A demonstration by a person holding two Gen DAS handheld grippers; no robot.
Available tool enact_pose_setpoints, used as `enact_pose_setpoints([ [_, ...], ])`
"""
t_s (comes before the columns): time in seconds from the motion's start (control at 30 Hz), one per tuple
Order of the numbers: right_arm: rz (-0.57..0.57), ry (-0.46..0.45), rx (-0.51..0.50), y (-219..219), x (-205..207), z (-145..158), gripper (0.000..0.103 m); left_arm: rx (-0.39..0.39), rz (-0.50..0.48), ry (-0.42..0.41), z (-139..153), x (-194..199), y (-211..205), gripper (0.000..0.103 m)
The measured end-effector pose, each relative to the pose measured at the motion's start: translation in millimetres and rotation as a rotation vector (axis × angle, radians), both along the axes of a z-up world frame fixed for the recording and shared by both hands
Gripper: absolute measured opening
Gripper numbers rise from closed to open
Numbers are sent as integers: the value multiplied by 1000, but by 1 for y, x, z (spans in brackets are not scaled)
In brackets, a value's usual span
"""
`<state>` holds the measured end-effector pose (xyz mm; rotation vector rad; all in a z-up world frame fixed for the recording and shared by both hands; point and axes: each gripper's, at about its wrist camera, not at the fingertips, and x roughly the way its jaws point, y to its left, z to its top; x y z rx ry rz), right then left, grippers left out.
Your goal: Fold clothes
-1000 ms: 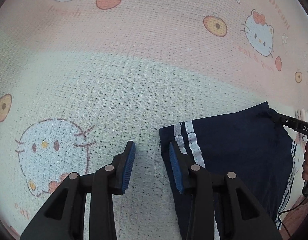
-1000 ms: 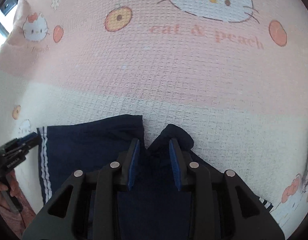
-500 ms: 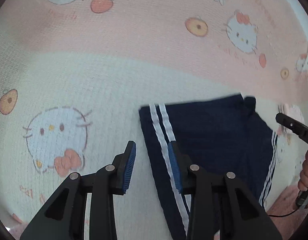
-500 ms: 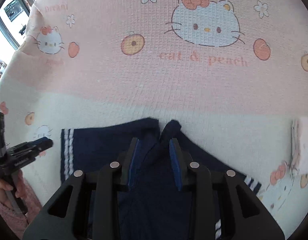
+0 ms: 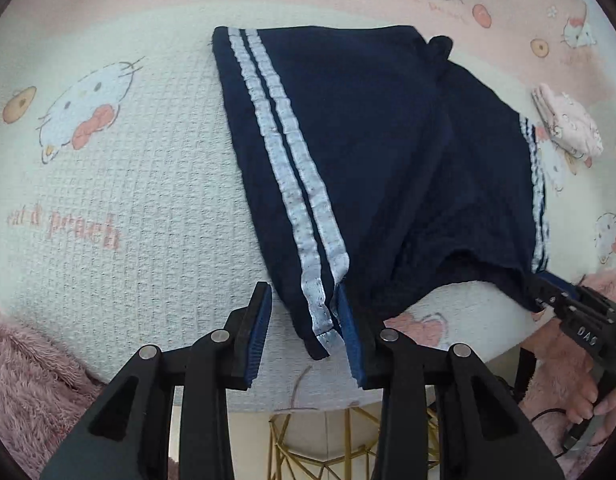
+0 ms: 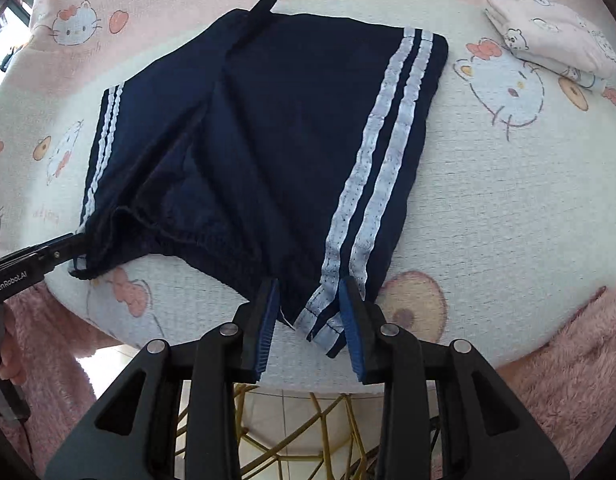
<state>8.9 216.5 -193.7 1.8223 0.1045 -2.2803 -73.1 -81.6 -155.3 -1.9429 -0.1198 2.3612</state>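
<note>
Navy shorts (image 5: 367, 140) with white side stripes lie spread on a round table under a Hello Kitty cloth; they also show in the right wrist view (image 6: 268, 128). My left gripper (image 5: 306, 316) is open, its pads on either side of the left waistband corner at the near edge. My right gripper (image 6: 309, 312) is open, its pads on either side of the right waistband corner. Each gripper shows in the other's view, at the far waistband corners (image 5: 579, 320) (image 6: 32, 260). The waistband sags between them at the table edge.
A folded pale pink garment (image 6: 555, 36) lies on the cloth (image 5: 128, 184) to the right of the shorts; it also shows in the left wrist view (image 5: 567, 124). Gold table legs (image 6: 292, 432) show below the near edge. Pink fuzzy sleeves (image 5: 32, 380) flank the table.
Both grippers have pulled back from the far hem of the shorts to the near waistband edge. The whole garment and table edge have come into view.
</note>
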Motion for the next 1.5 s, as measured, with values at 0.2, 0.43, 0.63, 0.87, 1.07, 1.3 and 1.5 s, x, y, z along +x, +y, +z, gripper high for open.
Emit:
enact_pose_setpoints([
  [0.2, -65, 75, -83, 23, 6, 22, 32, 291, 161, 59, 12, 5, -30, 36],
  [0.43, -201, -85, -283, 60, 5, 0, 33, 455, 275, -29, -5, 20, -44, 36],
  [0.63, -220, -123, -299, 64, 5, -8, 24, 361, 240, -48, -15, 41, -35, 11],
  [0.87, -39, 6, -40, 35, 10, 11, 11, 258, 160, 4, 4, 43, -18, 10],
  [1.07, -29, 24, -61, 40, 11, 19, 11, 227, 114, 20, 18, 50, -3, 10],
  [1.3, -38, -17, -119, 61, 19, 29, 12, 233, 155, -75, 2, 61, -11, 13],
  [1.5, -70, -47, -134, 64, 1, 28, 21, 191, 217, -28, 16, 59, -19, 26],
])
